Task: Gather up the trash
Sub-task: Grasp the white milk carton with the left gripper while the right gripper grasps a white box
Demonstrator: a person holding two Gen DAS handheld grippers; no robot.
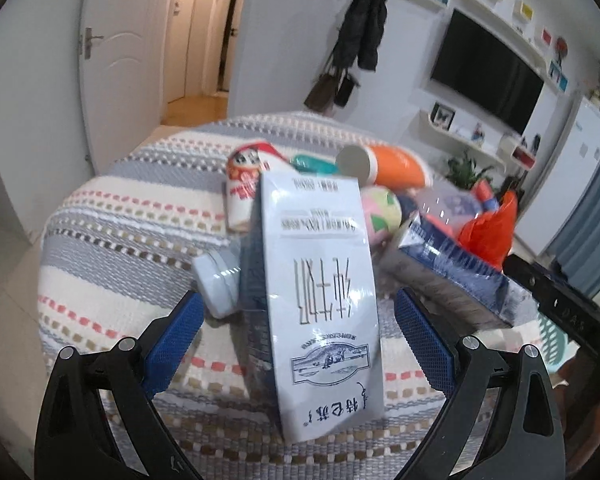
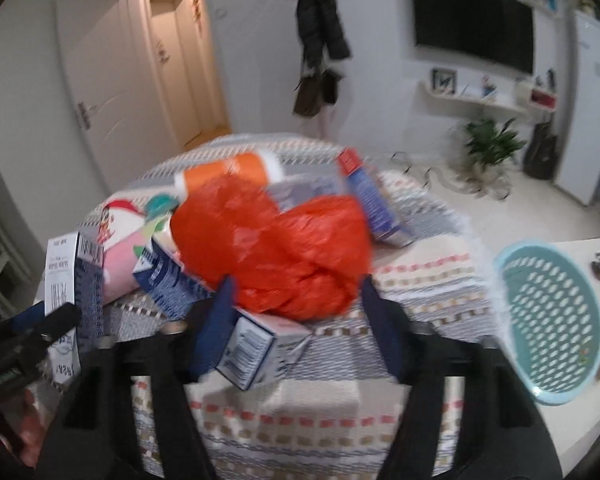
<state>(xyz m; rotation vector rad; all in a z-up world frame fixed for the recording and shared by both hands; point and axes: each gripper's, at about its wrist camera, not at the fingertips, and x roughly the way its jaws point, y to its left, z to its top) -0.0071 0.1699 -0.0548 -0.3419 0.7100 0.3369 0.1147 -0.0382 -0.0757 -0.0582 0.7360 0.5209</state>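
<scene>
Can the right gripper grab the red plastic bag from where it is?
Probably yes. The red plastic bag sits right ahead of the right gripper, between its open blue fingers. Only a small box lies under the bag's near edge and might get pinched too.

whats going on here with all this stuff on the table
A person is clearing trash off a striped tablecloth with two handheld grippers. The left gripper stands open around a tall white milk carton, pads not touching it. The right gripper reaches toward a crumpled orange plastic bag, with a small white box between its fingers. A teal perforated plastic basket waits nearby.
</scene>
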